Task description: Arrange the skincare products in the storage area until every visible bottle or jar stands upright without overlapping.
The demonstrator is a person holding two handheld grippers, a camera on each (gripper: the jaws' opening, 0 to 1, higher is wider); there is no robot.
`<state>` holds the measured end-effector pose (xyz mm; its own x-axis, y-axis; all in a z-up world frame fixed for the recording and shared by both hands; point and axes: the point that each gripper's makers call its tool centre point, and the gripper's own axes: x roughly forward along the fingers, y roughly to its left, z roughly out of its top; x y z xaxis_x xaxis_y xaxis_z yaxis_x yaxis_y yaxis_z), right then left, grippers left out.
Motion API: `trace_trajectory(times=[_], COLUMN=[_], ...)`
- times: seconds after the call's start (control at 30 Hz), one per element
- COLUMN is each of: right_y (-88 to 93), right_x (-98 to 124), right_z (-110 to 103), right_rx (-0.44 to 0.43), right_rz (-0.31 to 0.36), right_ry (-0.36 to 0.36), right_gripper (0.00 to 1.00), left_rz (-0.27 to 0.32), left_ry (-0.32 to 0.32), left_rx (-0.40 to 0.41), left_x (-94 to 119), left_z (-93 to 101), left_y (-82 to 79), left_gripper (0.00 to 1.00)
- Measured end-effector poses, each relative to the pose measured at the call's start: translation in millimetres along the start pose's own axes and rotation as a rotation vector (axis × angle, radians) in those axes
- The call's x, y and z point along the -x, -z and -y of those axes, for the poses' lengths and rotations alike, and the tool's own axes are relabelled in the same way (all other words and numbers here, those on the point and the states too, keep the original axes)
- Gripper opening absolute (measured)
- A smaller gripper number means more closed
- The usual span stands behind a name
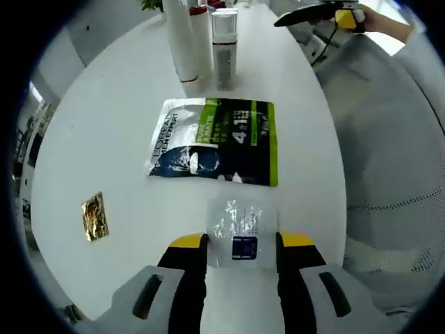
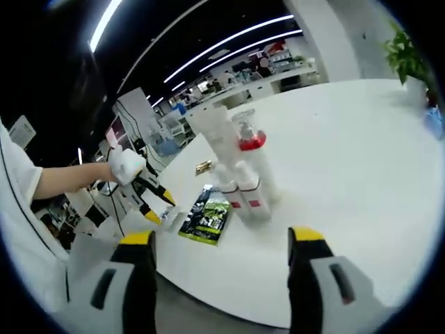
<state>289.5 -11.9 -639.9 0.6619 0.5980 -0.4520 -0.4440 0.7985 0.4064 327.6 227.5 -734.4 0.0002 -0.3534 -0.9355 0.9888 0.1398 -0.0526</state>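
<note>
Left gripper [image 1: 242, 245] of mine has its jaws against a small clear packet [image 1: 236, 233] lying flat beside the green sachet [image 1: 215, 141], right gripper [image 2: 221, 245] open and empty, so I risk the crinkly film slipping out before reaching the upright bottles [image 1: 200, 38].
</note>
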Motion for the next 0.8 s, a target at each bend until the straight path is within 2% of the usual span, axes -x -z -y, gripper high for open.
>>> trace_trajectory(times=[0.4,0.63,0.8], right_y=[-1.2,0.1,0.0], right_x=[-3,-4,-5], right_z=[-2,-2,-4], right_rx=[0.005,0.003,0.005], right_rz=[-0.009,-0.015,-0.017], right_ry=[0.000,0.002,-0.004], right_gripper=[0.78,0.78,0.78], left_rz=[-0.008,-0.008,-0.014], left_ry=[-0.014,-0.023,-0.037], left_rx=[0.007,-0.051,-0.059], left_x=[-11,-10,-10], left_z=[-4.7,-3.3,-3.8], left_y=[6.6,7.8,7.6], left_gripper=[0.37,0.37,0.37])
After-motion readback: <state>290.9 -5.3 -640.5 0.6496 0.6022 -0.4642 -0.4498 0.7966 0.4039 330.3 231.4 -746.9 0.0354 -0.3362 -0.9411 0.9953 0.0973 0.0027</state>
